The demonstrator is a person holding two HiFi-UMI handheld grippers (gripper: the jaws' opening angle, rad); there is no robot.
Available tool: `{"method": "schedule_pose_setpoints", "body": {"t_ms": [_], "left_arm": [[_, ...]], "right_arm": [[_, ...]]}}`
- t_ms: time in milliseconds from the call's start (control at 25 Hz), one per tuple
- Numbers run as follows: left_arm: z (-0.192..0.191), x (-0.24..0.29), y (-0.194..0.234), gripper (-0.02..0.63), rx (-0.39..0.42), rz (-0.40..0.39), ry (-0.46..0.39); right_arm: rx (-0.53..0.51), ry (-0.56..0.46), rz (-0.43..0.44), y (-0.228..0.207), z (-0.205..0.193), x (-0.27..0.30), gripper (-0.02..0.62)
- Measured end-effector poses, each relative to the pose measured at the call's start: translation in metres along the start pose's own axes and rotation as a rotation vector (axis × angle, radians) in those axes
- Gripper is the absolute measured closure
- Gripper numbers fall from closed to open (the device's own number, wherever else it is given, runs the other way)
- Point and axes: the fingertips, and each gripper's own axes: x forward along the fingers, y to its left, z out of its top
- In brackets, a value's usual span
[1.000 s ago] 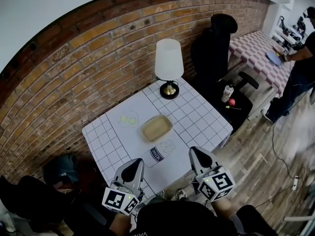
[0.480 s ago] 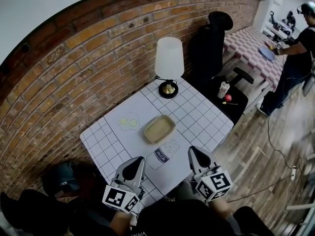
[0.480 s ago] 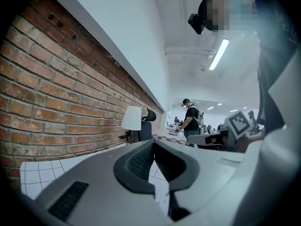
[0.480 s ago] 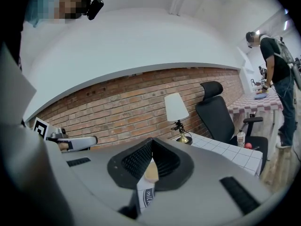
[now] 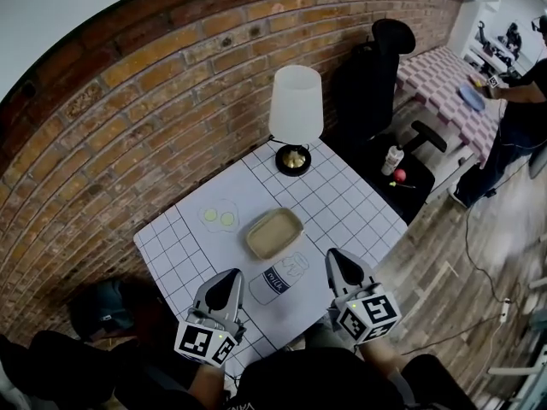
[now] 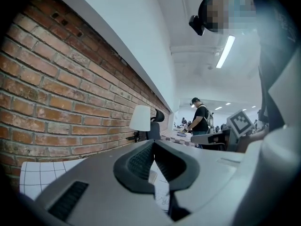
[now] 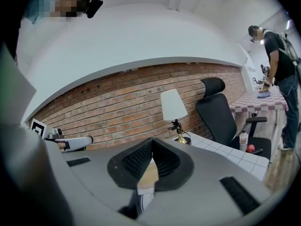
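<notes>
We see a white worktop (image 5: 350, 202) ruled in a dark grid. On it are a tan tray (image 5: 274, 233), a white bottle (image 5: 278, 278) with a dark label, and two pale yellow-green rounds (image 5: 220, 217), perhaps eggs. The lamp (image 5: 296, 101) has a white shade over a brassy base. The brick wall (image 5: 128, 118) is red-brown with pale mortar. The left gripper (image 5: 227, 278) and right gripper (image 5: 335, 260) are grey, each with a black-and-white marker cube.

gridded table (image 5: 342, 200) | lamp (image 5: 296, 118) | tan tray (image 5: 274, 233) | milk bottle (image 5: 279, 278) | fried eggs (image 5: 220, 217)
</notes>
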Motion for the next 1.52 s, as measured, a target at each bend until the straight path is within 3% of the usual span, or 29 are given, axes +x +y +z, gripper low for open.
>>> {"method": "schedule_pose_setpoints", "body": {"t_ms": [400,920,1280,1520], "left_arm": [[-0.024,0.034,0.03,0.597,-0.03,0.105,0.041],[-0.081,0.068,0.049,0.597,-0.093,0.123,0.172],[-0.108,0.077,0.068,0.594,-0.141,0.178,0.23],[-0.122,0.083,0.077,0.505,-0.176,0.201,0.262]], "right_arm": [[-0.004,0.058,0.034,-0.035,-0.014,0.048,0.592],[0.037,0.176,0.049,-0.053,-0.07,0.087,0.592],[0.049,0.251,0.054,-0.058,-0.101,0.103,0.591],[0.052,0.274,0.042,-0.063,-0.108,0.111,0.591]]}}
